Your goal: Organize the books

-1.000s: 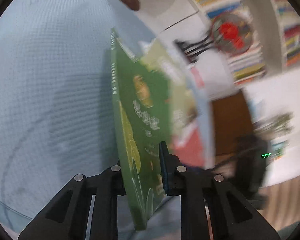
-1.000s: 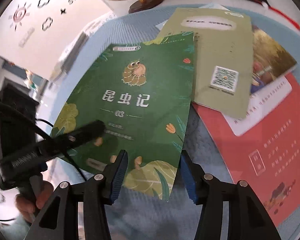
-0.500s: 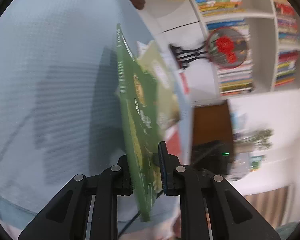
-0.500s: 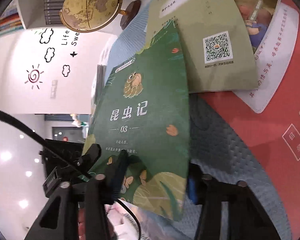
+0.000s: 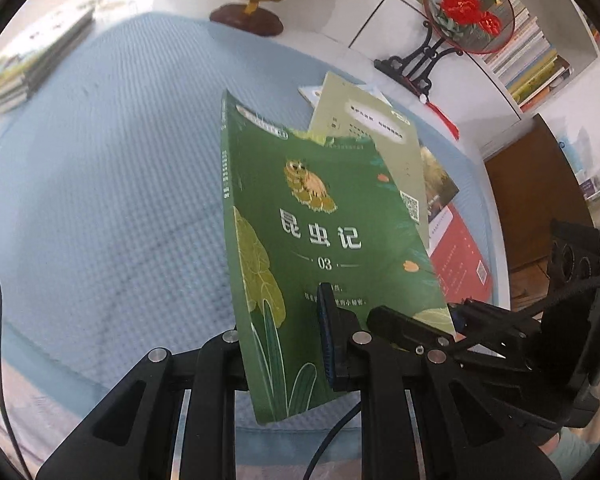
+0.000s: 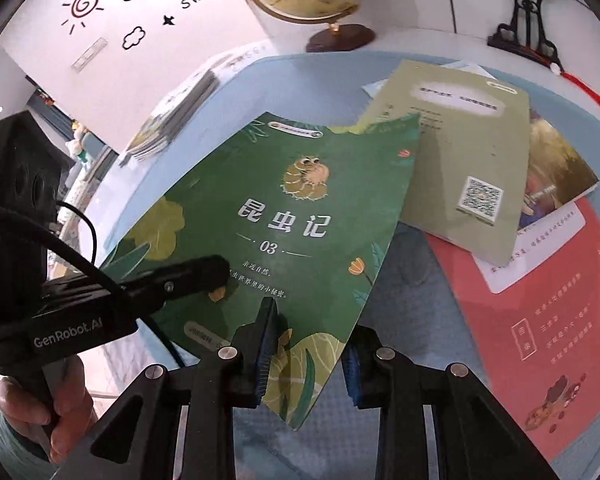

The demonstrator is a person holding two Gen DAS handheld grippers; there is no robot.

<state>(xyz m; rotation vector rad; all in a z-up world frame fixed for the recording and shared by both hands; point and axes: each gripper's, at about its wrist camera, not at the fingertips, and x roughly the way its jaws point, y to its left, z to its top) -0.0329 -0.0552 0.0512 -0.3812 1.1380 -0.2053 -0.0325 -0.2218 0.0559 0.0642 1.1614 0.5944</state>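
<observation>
A green paperback [image 5: 320,240] with a caterpillar on its cover hangs tilted above the blue mat [image 5: 100,160]. My left gripper [image 5: 284,332] is shut on its bottom edge near the spine. My right gripper [image 6: 308,356] holds the book's lower right corner [image 6: 300,360] between its blue pads while its jaws are closing; in the left wrist view its finger [image 5: 404,324] lies on the cover. In the right wrist view the left gripper's finger [image 6: 188,276] presses the cover and a hand [image 6: 60,400] holds that tool. Both wrist views hide the book's back.
An olive book [image 6: 460,152], a brown picture book [image 6: 556,172] and a red book [image 6: 540,320] lie overlapping on the mat at the right. A stack of books [image 5: 28,68] sits at the far left. A globe [image 5: 256,0] and a fan ornament [image 5: 460,12] stand behind.
The right jaws have closed from wide apart onto the green book's lower corner. The left gripper rolled, so the cover now faces its camera, and the book rose slightly.
</observation>
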